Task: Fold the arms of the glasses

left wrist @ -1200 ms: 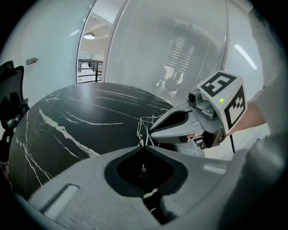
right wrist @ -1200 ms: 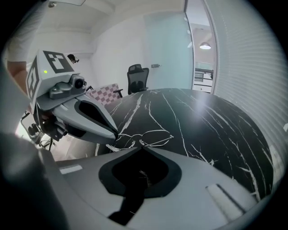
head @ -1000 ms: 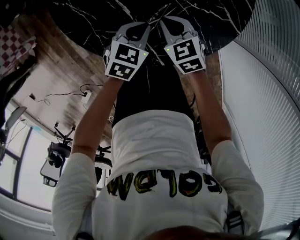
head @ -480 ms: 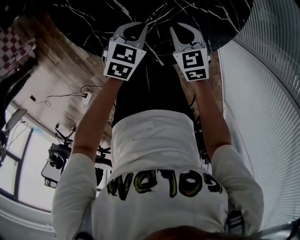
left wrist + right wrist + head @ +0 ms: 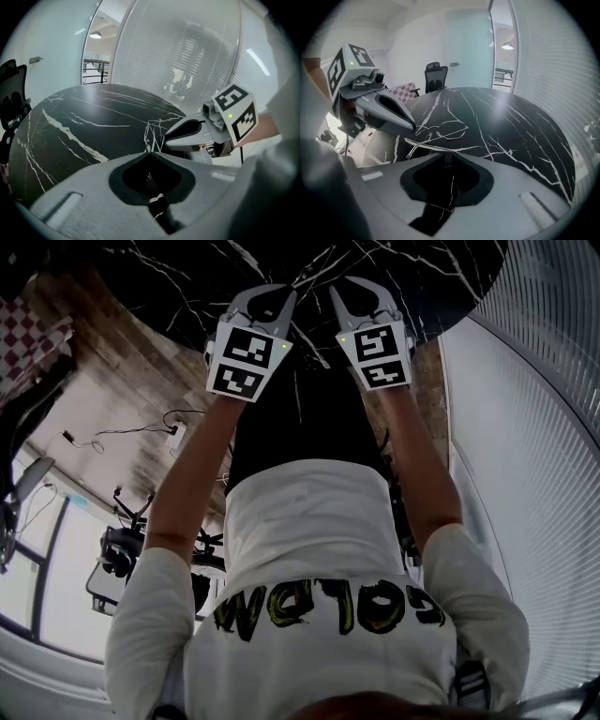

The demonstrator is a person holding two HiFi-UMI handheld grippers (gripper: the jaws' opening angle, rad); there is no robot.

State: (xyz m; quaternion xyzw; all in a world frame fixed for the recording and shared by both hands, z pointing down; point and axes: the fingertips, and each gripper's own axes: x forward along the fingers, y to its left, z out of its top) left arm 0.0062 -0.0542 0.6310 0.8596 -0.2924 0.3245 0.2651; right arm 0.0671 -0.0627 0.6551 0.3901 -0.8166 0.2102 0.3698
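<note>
Thin wire-framed glasses (image 5: 445, 130) lie on the black marble table (image 5: 511, 131), with one arm stretched out toward the near left. In the left gripper view only a few wires of the glasses (image 5: 151, 133) show, just beyond the jaw tips. My left gripper (image 5: 291, 292) (image 5: 149, 152) is shut, and its tip (image 5: 414, 126) sits right at the left end of the frame. Whether it touches the frame is unclear. My right gripper (image 5: 336, 289) (image 5: 446, 153) (image 5: 165, 137) is shut, a little short of the glasses, with nothing in it.
The round table's edge (image 5: 441, 334) curves close to my body. A ribbed glass wall (image 5: 544, 427) runs along the right. An office chair (image 5: 435, 77) and a checkered seat (image 5: 405, 89) stand beyond the table. A cable and socket (image 5: 173, 432) lie on the floor.
The grippers' tips were together over the glasses a second ago. The right gripper pulled away to the right, then came partway back. The left gripper barely moved.
</note>
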